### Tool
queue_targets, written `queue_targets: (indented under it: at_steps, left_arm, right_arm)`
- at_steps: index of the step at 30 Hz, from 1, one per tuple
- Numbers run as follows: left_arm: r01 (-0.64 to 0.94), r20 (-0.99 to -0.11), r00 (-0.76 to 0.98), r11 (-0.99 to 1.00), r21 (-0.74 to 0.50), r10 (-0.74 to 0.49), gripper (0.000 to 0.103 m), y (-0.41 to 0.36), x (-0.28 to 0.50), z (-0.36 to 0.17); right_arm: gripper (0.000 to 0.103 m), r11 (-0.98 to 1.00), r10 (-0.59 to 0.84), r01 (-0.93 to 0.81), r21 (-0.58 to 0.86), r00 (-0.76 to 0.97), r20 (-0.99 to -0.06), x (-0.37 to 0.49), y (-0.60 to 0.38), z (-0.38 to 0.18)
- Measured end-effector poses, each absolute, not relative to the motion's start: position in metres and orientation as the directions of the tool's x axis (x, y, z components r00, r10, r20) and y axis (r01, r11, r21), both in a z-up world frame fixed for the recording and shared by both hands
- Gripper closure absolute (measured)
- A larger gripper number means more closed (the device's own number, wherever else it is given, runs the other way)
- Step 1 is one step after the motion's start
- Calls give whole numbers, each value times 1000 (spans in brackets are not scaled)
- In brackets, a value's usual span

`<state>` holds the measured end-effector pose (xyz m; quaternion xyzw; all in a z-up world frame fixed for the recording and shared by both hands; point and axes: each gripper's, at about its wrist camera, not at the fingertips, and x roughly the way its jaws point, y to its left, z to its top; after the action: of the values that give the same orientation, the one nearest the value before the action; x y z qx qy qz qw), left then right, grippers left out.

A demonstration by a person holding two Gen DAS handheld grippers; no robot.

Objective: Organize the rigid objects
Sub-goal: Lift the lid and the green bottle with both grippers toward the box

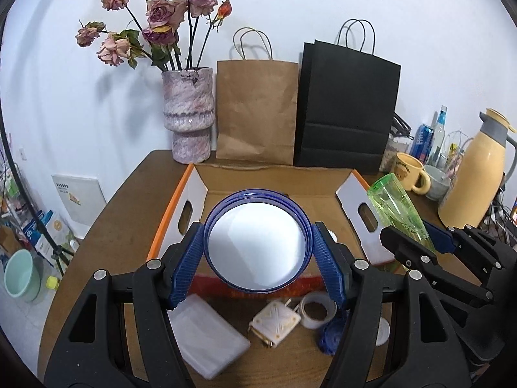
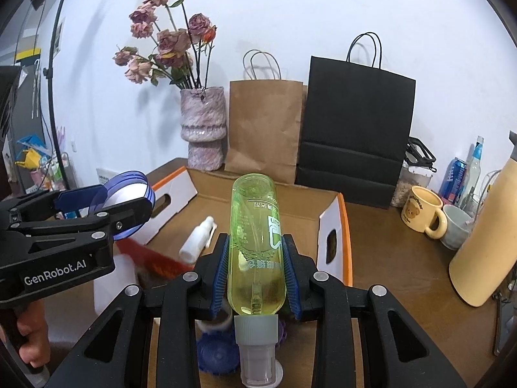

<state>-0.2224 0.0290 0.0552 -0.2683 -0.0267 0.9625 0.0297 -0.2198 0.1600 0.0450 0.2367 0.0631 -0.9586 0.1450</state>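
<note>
An open brown cardboard box [image 1: 326,185] with orange edges and two white end flaps is seen on the brown wooden bench [image 1: 119,223], its floor largely hidden in the left wrist view by a round blue-rimmed plastic lid [image 1: 257,242] clenched in the left claw [image 1: 258,260] over the box. A clear green plastic bottle [image 2: 257,245] with a grey cap is gripped bottom-forward by the right claw [image 2: 256,273] above the box's near edge, its printed text too distorted to read. One small white spray bottle [image 2: 198,239] lies inside the box, while a frosted case [image 1: 206,339], a white plug [image 1: 274,323] and a tape roll [image 1: 316,310] are partly cut off below.

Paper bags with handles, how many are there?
2. The brown paper bag stands against the wall beside the flower vase; the black paper bag stands on its other side. None looks hidden.
</note>
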Motion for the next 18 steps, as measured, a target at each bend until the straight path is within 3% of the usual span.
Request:
queue_targets:
  at_steps: [18]
  left_arm:
    - [4, -509, -860, -997, -83, 39, 40, 24, -284, 56]
  right_arm:
    - [68, -953, -255, 303, -27, -844, -472, -287, 155, 48]
